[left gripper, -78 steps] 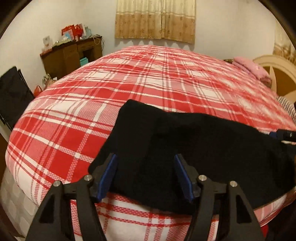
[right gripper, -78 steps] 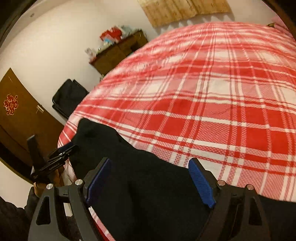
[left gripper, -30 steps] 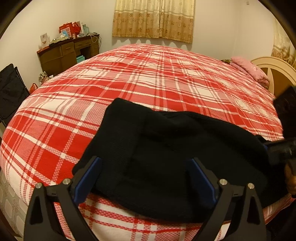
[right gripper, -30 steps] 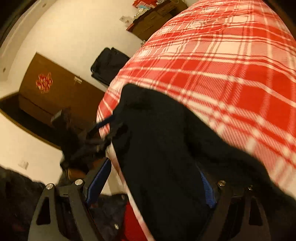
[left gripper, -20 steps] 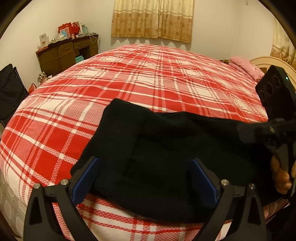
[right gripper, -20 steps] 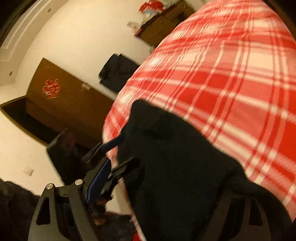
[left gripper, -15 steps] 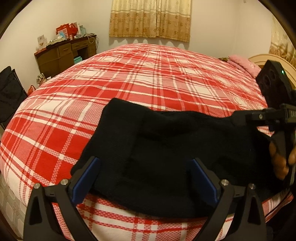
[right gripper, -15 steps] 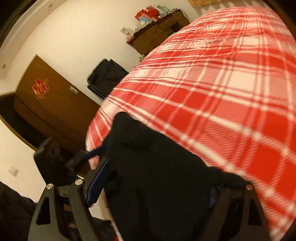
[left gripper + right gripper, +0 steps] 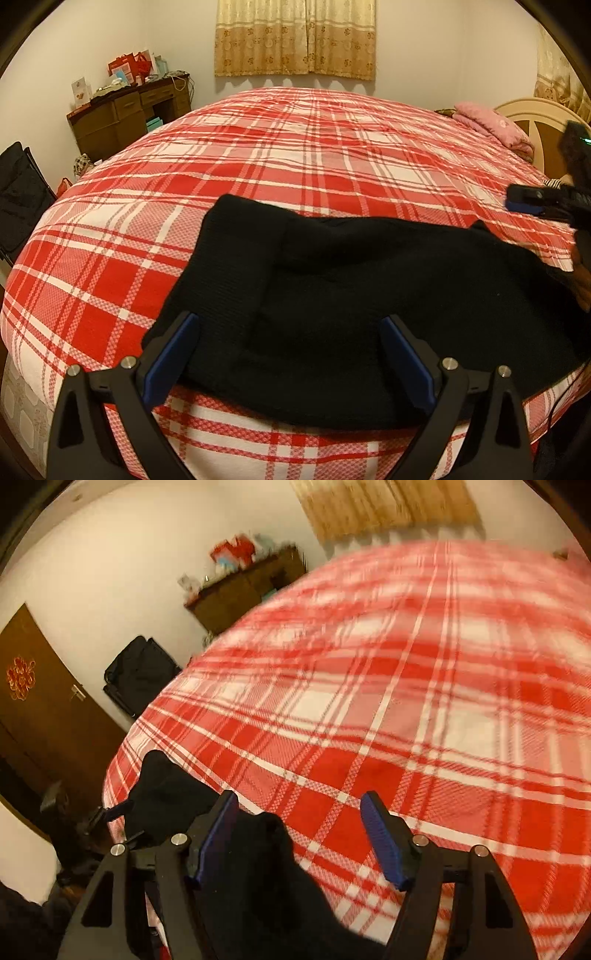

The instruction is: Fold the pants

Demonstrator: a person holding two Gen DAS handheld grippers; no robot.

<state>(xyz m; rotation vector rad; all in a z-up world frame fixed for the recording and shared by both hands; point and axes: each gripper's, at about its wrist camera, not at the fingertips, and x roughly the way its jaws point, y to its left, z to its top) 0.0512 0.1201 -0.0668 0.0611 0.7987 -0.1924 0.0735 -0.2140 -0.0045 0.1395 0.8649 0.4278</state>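
The black pants lie folded on the near edge of the red plaid bed. My left gripper is open and hovers over their near edge, touching nothing. My right gripper is open above the pants' right end, with nothing held between its blue pads. The right gripper also shows in the left wrist view at the far right, above the cloth. The left gripper shows in the right wrist view at the pants' far end.
A brown desk with clutter stands by the far wall. A black folded chair is at the left. A pink blanket and a headboard are at the right. A brown door is left of the bed.
My right gripper let go of the pants' end and lifted clear, swinging right and up. My left gripper opened earlier and stays over the near edge. The pants lie flatter.
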